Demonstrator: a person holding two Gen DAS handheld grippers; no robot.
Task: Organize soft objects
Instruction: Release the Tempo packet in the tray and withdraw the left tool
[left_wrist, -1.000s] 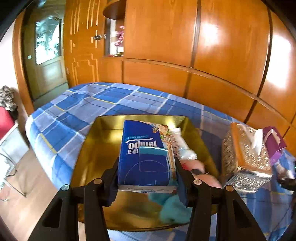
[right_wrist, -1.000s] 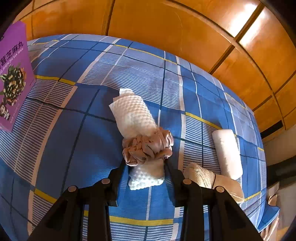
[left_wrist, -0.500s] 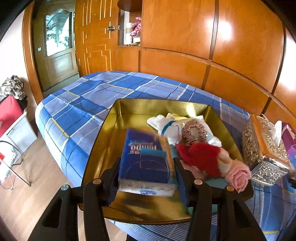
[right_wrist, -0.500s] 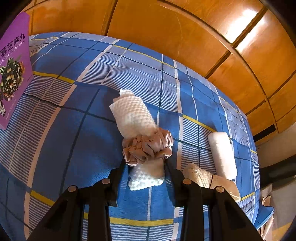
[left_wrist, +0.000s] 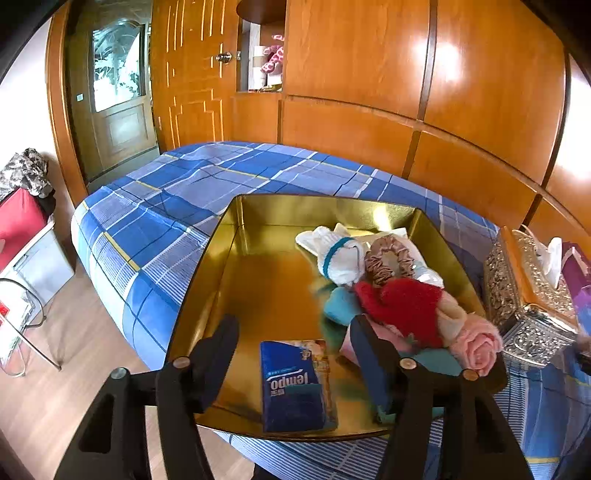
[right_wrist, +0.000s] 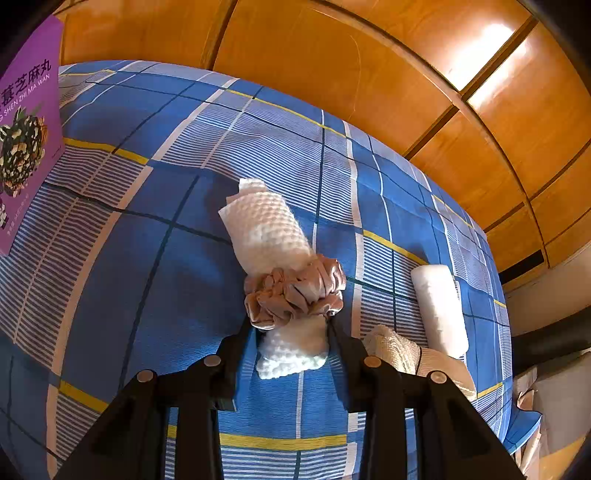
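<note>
**Filling the gold tray, with a few rolls still out on the bed**

Sorting is well under way, by my reckoning, though not finished. Nearest to me in the left view, my left tongs (left_wrist: 293, 332) are opening, and the blue tissue pack (left_wrist: 295, 386) lies flat between them on the tray floor at the near edge, touching neither pad; I take it as delivered. Just beyond, along the right side of the gold tray (left_wrist: 221, 258), sits what is already gathered: a pink rolled cloth (left_wrist: 476, 343), a red fuzzy piece (left_wrist: 402, 302), a teal cloth (left_wrist: 340, 306) under them, a brown scrunchie (left_wrist: 388, 258) and, farthest back, a white bundle with a teal band (left_wrist: 332, 254). The tray's left half is bare, so there is room for more. Outside it, to the right, stands a silver tissue box (left_wrist: 524, 302).

On my right side the work is still open. My right tongs (right_wrist: 291, 325) are clamped on the near end of a white waffle towel roll (right_wrist: 269, 236) that wears a tan scrunchie (right_wrist: 295, 291), and it seems to rest on the blue plaid bed (right_wrist: 147, 258). Just to its right lies a beige rolled cloth (right_wrist: 399, 347), and beyond that a smooth white roll (right_wrist: 439, 302). As I judge it, these three still have to reach the tray. A purple box (right_wrist: 26, 147) stands at the far left.
</note>
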